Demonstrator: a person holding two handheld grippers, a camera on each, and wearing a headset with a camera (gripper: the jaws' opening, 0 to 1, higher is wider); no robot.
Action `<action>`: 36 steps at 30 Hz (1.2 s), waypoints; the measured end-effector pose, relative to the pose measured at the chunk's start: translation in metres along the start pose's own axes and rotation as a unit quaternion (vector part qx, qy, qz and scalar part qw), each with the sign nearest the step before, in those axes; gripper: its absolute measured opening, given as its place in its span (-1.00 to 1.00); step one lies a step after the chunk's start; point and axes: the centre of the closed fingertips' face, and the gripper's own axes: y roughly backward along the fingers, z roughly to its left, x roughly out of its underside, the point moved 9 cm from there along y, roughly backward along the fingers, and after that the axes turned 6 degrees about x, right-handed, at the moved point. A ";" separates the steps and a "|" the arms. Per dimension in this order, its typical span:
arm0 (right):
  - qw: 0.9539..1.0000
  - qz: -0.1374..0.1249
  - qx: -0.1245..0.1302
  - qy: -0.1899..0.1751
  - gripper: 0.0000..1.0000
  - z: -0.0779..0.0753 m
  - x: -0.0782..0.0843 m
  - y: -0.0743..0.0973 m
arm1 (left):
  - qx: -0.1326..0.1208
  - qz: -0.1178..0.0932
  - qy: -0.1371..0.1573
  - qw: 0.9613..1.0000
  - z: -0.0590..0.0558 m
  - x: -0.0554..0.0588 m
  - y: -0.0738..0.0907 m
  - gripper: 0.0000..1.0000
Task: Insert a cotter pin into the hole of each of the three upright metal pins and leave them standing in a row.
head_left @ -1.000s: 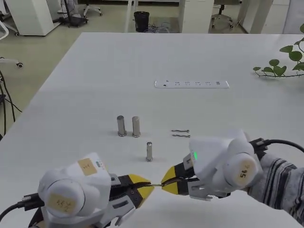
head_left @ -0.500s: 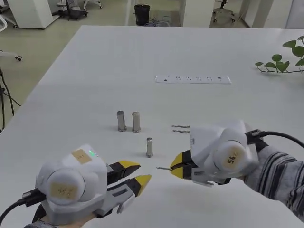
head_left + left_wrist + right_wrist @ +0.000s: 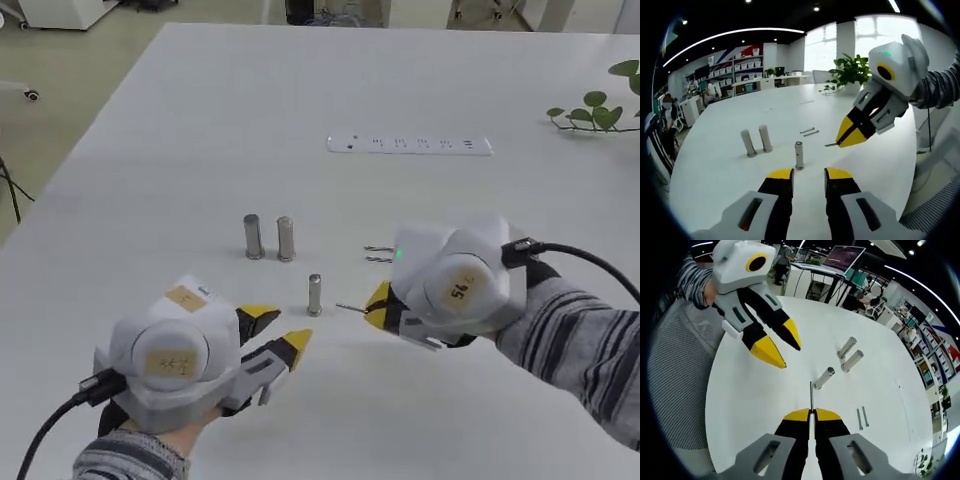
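Right tool (image 3: 377, 305), clamped on 1 cotter pin (image 3: 350, 308), moved nearer front of 3 upright metal pins (image 3: 314, 295); left tool (image 3: 285, 327) jaws apart, empty. 2 spare cotter pins (image 3: 379, 254) lie on surface (image 3: 300, 120).

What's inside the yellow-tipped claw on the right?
A cotter pin sticks out of the right claw, toward the nearest metal pin. Its gripped end is hidden between the tips.

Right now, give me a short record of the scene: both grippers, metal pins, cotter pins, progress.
left hand-held gripper: open, empty
right hand-held gripper: shut on held cotter pin, tip pointing at front metal pin, not touching
front metal pin: upright, between the grippers
rear metal pins: two, upright, side by side
spare cotter pins: two, lying on table
progress: no cotter pin seen in any metal pin
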 end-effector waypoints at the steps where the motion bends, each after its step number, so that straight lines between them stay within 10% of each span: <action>1: 1.000 0.006 0.004 -0.002 -1.00 -0.002 0.001 -0.002 | 0.001 -0.001 -0.002 1.000 0.000 -0.001 -0.002 -0.55; 36: 0.999 0.011 -0.007 -0.034 -1.00 -0.021 -0.004 -0.035 | -0.045 0.032 0.012 0.998 0.015 0.000 -0.065 -0.66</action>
